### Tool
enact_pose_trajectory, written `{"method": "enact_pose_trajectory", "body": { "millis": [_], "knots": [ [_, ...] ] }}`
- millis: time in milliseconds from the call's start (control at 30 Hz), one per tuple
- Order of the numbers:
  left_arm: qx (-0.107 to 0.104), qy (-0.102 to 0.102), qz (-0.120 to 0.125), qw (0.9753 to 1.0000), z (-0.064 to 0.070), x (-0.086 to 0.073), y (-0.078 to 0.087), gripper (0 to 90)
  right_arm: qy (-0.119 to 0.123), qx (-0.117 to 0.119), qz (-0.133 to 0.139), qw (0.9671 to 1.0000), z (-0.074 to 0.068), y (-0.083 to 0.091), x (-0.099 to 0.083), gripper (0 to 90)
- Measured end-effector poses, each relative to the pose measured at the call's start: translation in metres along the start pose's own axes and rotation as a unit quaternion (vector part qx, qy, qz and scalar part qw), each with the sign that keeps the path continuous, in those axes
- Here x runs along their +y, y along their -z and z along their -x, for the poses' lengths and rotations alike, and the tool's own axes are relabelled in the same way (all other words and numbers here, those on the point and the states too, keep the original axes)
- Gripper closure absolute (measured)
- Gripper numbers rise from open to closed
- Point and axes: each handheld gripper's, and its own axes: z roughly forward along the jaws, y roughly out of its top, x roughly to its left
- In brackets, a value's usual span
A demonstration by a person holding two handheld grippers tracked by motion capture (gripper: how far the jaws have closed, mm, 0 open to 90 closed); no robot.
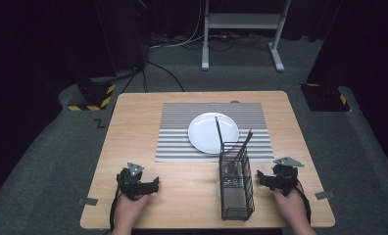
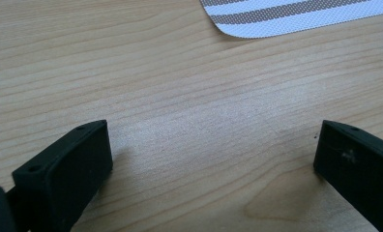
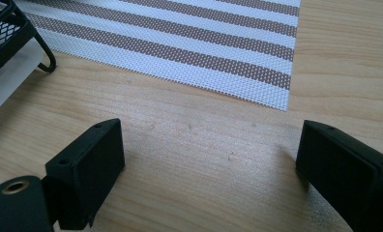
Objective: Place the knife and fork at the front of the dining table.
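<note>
A white plate (image 1: 213,132) lies on a striped placemat (image 1: 177,142) in the middle of the wooden table (image 1: 133,127). A black wire-mesh caddy (image 1: 235,188) stands near the front right, with two thin dark utensils (image 1: 217,128) sticking up out of it toward the plate. My left gripper (image 1: 142,182) rests low at the front left, open over bare wood (image 2: 194,135). My right gripper (image 1: 270,179) sits just right of the caddy, open, with nothing between its jaws. The placemat's corner (image 3: 276,92) lies ahead of it, and the caddy's foot (image 3: 15,34) is at its left.
Beyond the table stands a white metal frame (image 1: 241,22) on grey carpet, with cables (image 1: 157,68) running across the floor. Black stands with yellow-black hazard tape (image 1: 91,100) flank the far corners. Small grey tabs (image 1: 87,201) stick out at the table's front corners.
</note>
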Motion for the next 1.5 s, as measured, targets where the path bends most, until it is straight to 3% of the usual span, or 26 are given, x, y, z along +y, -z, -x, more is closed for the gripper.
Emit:
{"method": "enact_pose_trajectory", "body": {
  "millis": [700,800,867,1000,1067,1233,1333,1433,1500],
  "knots": [
    [-0.011,-0.014,0.001,0.9999,0.000,0.000,0.000,0.1,0.000,0.000,0.000,1.0000,0.000,0.000,0.000,9.6],
    [-0.009,-0.027,0.016,0.9995,0.003,-0.001,0.004,0.1,0.000,0.000,0.000,1.0000,0.000,0.000,0.000,9.6],
    [-0.022,-0.024,0.020,0.9993,0.003,-0.001,0.006,0.6,0.000,0.000,0.000,1.0000,0.000,0.000,0.000,9.6],
    [-0.053,-0.036,0.041,0.9971,0.009,-0.002,0.012,0.6,0.000,0.000,0.000,1.0000,0.000,0.000,0.000,9.6],
    [-0.071,-0.042,0.065,0.9945,0.016,0.001,0.019,0.5,0.000,0.000,0.000,1.0000,0.000,0.000,0.000,9.6],
    [-0.091,-0.047,0.083,0.9913,0.025,0.007,0.024,0.6,0.000,0.000,0.000,1.0000,0.000,0.000,0.000,9.6],
    [-0.112,-0.047,0.092,0.9884,0.033,0.012,0.027,0.6,0.002,0.000,0.000,1.0000,0.000,0.000,0.000,9.6],
    [-0.115,-0.053,0.110,0.9858,0.043,0.018,0.030,0.6,0.002,0.000,0.000,1.0000,0.000,0.000,0.000,9.8],
    [-0.128,-0.047,0.119,0.9835,0.049,0.023,0.032,0.6,0.002,0.000,0.000,1.0000,0.000,0.000,0.000,9.8]
  ]
}}
